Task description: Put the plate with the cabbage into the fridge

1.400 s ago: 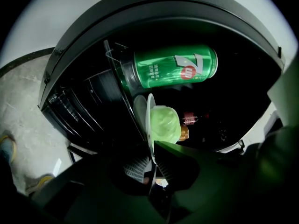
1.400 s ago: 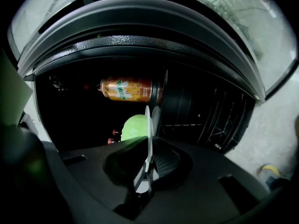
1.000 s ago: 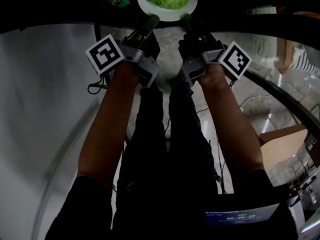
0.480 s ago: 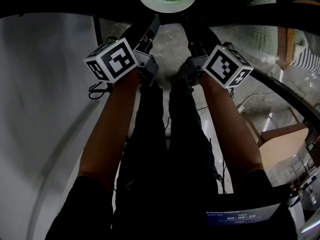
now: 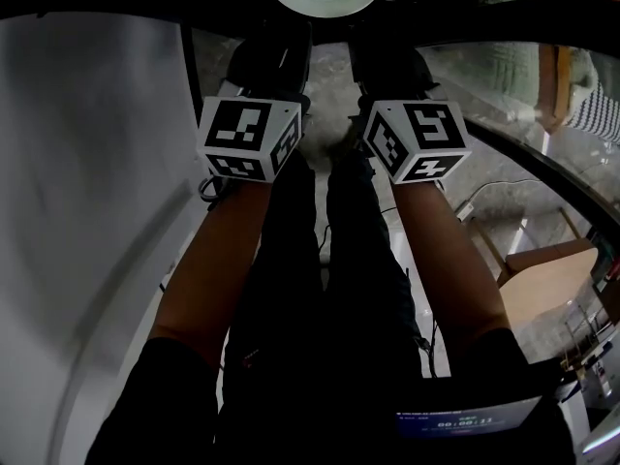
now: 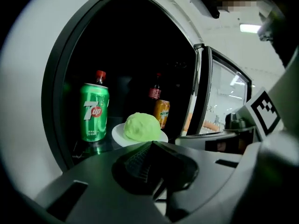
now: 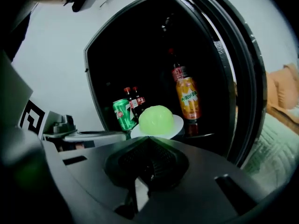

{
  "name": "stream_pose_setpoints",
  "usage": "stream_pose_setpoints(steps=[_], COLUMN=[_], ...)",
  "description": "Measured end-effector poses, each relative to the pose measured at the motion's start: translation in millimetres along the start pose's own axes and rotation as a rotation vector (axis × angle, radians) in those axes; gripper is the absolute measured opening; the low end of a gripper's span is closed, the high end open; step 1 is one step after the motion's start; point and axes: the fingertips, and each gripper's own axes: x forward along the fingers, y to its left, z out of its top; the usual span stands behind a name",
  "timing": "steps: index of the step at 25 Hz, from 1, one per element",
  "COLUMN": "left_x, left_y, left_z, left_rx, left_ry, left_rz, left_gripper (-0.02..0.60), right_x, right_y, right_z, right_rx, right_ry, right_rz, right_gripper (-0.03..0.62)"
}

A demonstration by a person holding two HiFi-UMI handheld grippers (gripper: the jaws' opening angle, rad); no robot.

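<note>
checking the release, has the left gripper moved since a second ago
Yes. The left gripper has pulled back from the plate, downward in the head view.

- Fridge (image 6: pixel 140 55) interior sits almost black; the cabbage (image 6: pixel 141 126) glows bright green against it.
- Ceiling lamp (image 6: pixel 250 28) glares in the left gripper view.
- Head view is dim; all edges bend, and corners vignette black.

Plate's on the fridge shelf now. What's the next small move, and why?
Probably bring the right gripper to the open door and begin swinging it shut: the plate with the cabbage rests inside the fridge, and that gripper and the left gripper are both shut, empty, apart from the plate.
</note>
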Motion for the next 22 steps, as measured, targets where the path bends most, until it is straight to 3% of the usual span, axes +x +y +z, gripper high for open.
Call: stream_pose_setpoints(steps=[10, 22], left_x=[6.8, 16.2], left_y=[-2.0, 6.5], left_z=[0.2, -9.8], left_rx=[0.128, 0.125], left_ry=[-0.005, 0.026], left_rz=[0.027, 0.049], left_gripper=[0.003, 0.003], right_x=[11.6, 20.1], right_y=[0.7, -4.9], right_z=[-1.0, -6.7], right_rx=[-0.088, -0.114], right_ry=[-0.009, -0.001], right_rz=[-0.014, -0.031], right_gripper=[0.006, 0.006])
